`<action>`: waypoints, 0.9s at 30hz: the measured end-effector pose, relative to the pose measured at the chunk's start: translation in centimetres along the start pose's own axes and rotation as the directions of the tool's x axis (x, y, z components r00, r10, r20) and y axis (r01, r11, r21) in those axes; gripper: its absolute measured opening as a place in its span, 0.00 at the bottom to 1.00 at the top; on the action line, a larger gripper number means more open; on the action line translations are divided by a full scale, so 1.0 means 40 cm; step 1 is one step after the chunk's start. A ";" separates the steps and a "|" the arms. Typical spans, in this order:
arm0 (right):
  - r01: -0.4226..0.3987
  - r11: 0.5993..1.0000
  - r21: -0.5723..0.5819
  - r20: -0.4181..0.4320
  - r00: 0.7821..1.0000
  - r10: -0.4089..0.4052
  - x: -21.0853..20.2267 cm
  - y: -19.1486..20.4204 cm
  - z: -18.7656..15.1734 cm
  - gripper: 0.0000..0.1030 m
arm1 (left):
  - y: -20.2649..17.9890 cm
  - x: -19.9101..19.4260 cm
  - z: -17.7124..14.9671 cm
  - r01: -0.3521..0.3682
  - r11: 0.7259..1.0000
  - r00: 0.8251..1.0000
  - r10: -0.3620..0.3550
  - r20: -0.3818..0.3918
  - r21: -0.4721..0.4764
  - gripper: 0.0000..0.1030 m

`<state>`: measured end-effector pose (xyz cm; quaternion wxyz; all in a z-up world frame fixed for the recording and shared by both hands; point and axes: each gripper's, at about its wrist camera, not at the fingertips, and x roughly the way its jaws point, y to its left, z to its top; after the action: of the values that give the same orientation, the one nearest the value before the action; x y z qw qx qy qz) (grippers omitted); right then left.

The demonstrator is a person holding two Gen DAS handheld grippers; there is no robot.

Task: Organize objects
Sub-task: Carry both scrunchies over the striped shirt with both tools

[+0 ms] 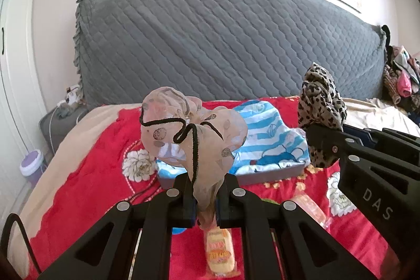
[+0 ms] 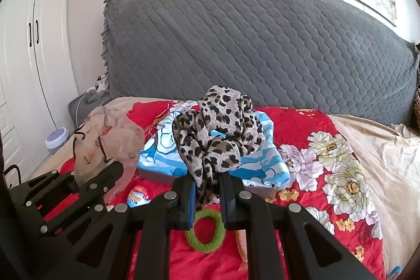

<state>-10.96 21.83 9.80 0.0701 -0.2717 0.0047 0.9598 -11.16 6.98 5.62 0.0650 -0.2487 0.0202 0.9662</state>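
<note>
- Your left gripper (image 1: 204,197) has its jaws clenched on the sheer beige scarf (image 1: 183,133), which bunches up above the fingertips with a black cord (image 1: 193,146) looped across it.
- Your right gripper (image 2: 208,197) has its jaws clamped on the leopard-print scarf (image 2: 218,133); the cloth rises in a crumpled heap above the jaws.
- Both scarves are held in the air over the bed, in front of the blue-and-white striped cloth (image 1: 265,141) that lies on a flat grey box (image 1: 275,173).
- From the left wrist you see the right gripper (image 1: 319,134) come in from the right with the leopard scarf (image 1: 321,109) at its tip, well apart from the beige one.
- From the right wrist you see the left gripper (image 2: 115,169) at lower left, the beige scarf (image 2: 105,143) swelling above it.
- Only the left wrist view shows the yellow-and-orange snack packet (image 1: 219,251) on the red floral blanket (image 1: 86,175) just under the left jaws, a second clear packet (image 1: 311,206) to its right, and a pile of clothes (image 1: 401,75) at the far right by the headboard.
- Only the right wrist view shows the green hair tie (image 2: 206,232) lying on the blanket directly below the right jaws, a round blue-and-orange packet (image 2: 137,196) between the two grippers, and the white wardrobe doors (image 2: 34,43) on the left.
- Both views take in the grey quilted headboard (image 2: 249,43) and the lilac-lidded tub (image 2: 56,138) on the floor.
</note>
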 end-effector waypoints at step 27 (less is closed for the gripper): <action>0.015 1.000 0.010 0.033 0.999 -0.016 0.119 -0.067 0.067 0.14 | -0.026 0.190 0.053 0.013 1.000 1.000 -0.014 -0.023 -0.024 0.09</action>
<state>-15.98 25.24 9.67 0.0789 -0.2554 0.0059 0.9636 -18.63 9.02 3.80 0.0683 -0.2610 0.0077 0.9629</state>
